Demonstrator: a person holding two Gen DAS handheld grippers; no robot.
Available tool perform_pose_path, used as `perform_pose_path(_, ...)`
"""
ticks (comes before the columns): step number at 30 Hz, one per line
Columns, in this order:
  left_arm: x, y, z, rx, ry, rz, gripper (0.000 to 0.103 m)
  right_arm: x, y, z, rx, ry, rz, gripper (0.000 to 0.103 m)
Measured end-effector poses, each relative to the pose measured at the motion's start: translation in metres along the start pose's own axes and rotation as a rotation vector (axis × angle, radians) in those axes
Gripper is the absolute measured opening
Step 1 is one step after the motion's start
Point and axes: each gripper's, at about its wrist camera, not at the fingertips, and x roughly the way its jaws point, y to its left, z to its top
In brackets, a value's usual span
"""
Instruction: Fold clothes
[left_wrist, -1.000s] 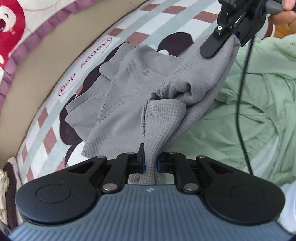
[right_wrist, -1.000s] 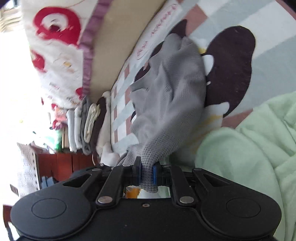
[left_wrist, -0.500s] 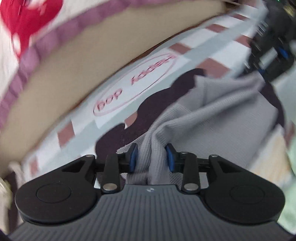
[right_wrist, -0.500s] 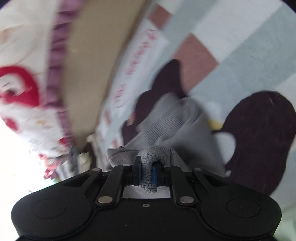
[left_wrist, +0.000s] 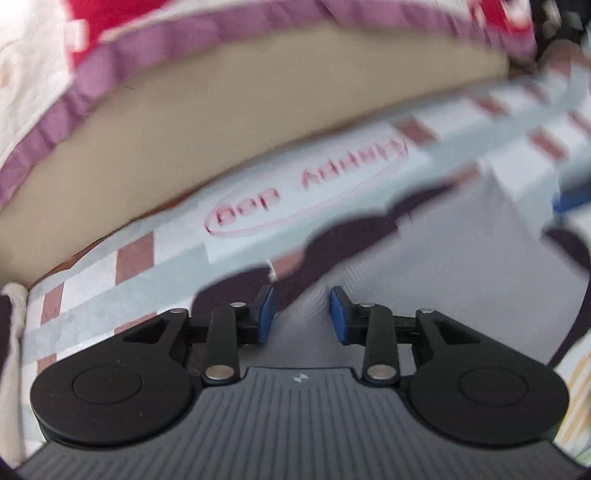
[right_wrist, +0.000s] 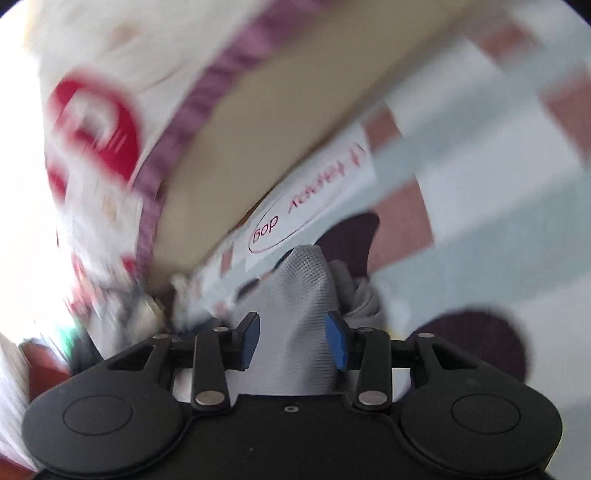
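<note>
Grey knit: one garment (left_wrist: 424, 266) is spread on the bed (left_wrist: 110, 299), released by two gaping grippers, left gripper (left_wrist: 302, 314) and right gripper (right_wrist: 293, 341).

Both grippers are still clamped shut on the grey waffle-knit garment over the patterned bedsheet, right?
Not clamped: in both wrist views the jaws stand apart. The left gripper and right gripper are open, with the grey waffle-knit garment lying loose between the fingers over the patterned bedsheet.
</note>
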Motion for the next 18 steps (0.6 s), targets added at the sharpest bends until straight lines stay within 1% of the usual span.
perform_pose_path(2,-0.012,0.016,0.005,-0.103,-0.038,-0.025,0.034,0.007,0.011,-0.008,-0.203,0.010,-0.070,0.047)
perform_pose_path(4,-0.030,0.028,0.001,-0.184,-0.101,-0.039,0.034,0.018,0.014,-0.012,-0.289,0.016,-0.105,0.047)
perform_pose_path(5,-0.040,0.032,-0.005,-0.222,-0.136,-0.045,0.037,0.023,0.015,-0.014,-0.320,0.018,-0.119,0.047)
perform_pose_path(6,-0.051,0.036,-0.011,-0.261,-0.171,-0.050,0.040,0.027,0.014,-0.012,-0.310,0.011,-0.108,0.047)
perform_pose_path(8,-0.066,0.040,-0.027,-0.311,-0.213,-0.046,0.040,0.034,0.010,-0.006,-0.259,-0.011,-0.067,0.047)
perform_pose_path(9,-0.068,0.039,-0.036,-0.317,-0.223,-0.059,0.039,0.038,0.008,-0.002,-0.242,-0.021,-0.050,0.047)
perform_pose_path(10,-0.066,0.038,-0.041,-0.310,-0.220,-0.081,0.038,0.045,0.009,0.001,-0.250,-0.028,-0.062,0.047)
perform_pose_path(11,-0.061,0.036,-0.044,-0.300,-0.211,-0.104,0.034,0.053,0.012,0.003,-0.270,-0.033,-0.089,0.045)
perform_pose_path(12,-0.052,0.034,-0.047,-0.291,-0.189,-0.119,0.022,0.061,0.015,0.006,-0.290,-0.039,-0.116,0.026)
perform_pose_path(13,-0.040,0.031,-0.049,-0.284,-0.158,-0.130,0.016,0.067,0.020,0.007,-0.330,-0.048,-0.135,0.019)
perform_pose_path(15,-0.016,0.028,-0.054,-0.293,-0.096,-0.118,0.014,0.077,0.029,0.008,-0.408,-0.058,-0.173,0.017)
perform_pose_path(16,-0.006,0.028,-0.056,-0.314,-0.073,-0.105,0.012,0.080,0.032,0.009,-0.425,-0.051,-0.200,0.017)
perform_pose_path(17,0.003,0.030,-0.059,-0.346,-0.055,-0.090,0.007,0.083,0.035,0.009,-0.440,-0.055,-0.233,0.017)
perform_pose_path(18,0.011,0.031,-0.062,-0.377,-0.037,-0.074,0.005,0.084,0.036,0.009,-0.454,-0.064,-0.269,0.017)
